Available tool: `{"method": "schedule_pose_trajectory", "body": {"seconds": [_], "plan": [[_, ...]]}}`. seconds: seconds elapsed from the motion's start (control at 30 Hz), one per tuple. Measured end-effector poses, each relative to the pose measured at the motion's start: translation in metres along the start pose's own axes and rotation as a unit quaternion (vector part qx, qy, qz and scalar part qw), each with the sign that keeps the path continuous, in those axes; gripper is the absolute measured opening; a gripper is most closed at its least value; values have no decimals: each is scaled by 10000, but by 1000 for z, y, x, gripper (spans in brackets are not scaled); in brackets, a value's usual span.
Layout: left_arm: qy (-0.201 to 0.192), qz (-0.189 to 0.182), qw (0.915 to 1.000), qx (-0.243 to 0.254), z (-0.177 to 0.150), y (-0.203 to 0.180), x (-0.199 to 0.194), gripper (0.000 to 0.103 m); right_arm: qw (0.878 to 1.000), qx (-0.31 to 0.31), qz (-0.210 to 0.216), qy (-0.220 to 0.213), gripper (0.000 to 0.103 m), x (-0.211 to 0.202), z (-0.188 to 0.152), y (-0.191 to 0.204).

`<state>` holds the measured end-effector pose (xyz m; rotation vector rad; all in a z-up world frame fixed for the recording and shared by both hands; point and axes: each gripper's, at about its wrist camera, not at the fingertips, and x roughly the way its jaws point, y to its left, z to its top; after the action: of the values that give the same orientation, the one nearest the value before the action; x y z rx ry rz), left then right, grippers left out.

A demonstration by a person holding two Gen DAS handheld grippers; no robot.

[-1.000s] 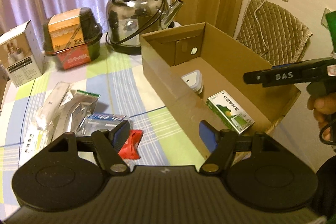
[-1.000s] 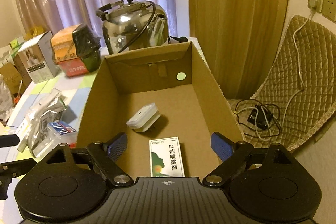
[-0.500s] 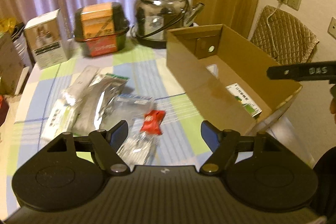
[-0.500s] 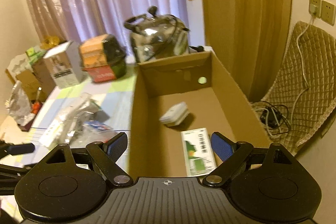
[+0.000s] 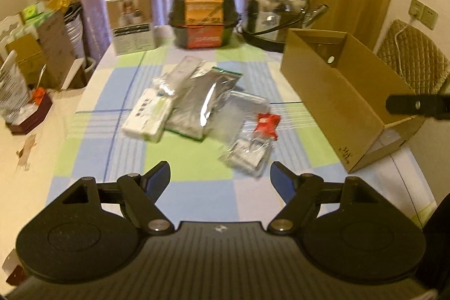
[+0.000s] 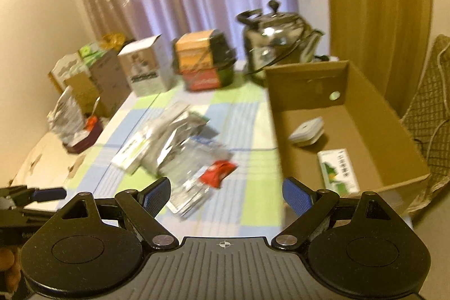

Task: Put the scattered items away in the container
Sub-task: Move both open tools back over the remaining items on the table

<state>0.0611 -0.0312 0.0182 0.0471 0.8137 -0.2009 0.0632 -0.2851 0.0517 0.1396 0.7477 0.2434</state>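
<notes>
A brown cardboard box stands at the table's right side. Inside it lie a white plug-like item and a green-and-white medicine box. On the checked cloth lies a scattered pile: a silver foil pouch, a white flat box, a red sachet and clear plastic bags. My left gripper is open and empty, above the near table, short of the pile. My right gripper is also open and empty, near the box's front left corner.
At the back of the table stand a steel kettle, a black pot with an orange label and a white carton. Cartons and clutter sit left of the table. A quilted chair is behind the box.
Both grippers have pulled back and swung left, away from the cardboard box. The pile on the cloth is now central in both views. Both stayed open and empty.
</notes>
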Motion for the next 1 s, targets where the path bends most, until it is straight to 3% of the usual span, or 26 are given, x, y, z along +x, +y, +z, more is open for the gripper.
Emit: {"method": "schedule_pose_trajectory", "body": {"seconds": [0.27, 0.5, 1.0], "plan": [[-74, 120, 9996, -234, -13, 25, -20, 77, 9967, -541, 360, 497, 92, 12, -17, 38], [-148, 106, 9993, -340, -15, 30, -26, 78, 9955, -615, 352, 632, 92, 15, -24, 49], [-137, 110, 9989, -434, -19, 38, -27, 80, 9957, -258, 349, 813, 92, 30, -30, 56]]}}
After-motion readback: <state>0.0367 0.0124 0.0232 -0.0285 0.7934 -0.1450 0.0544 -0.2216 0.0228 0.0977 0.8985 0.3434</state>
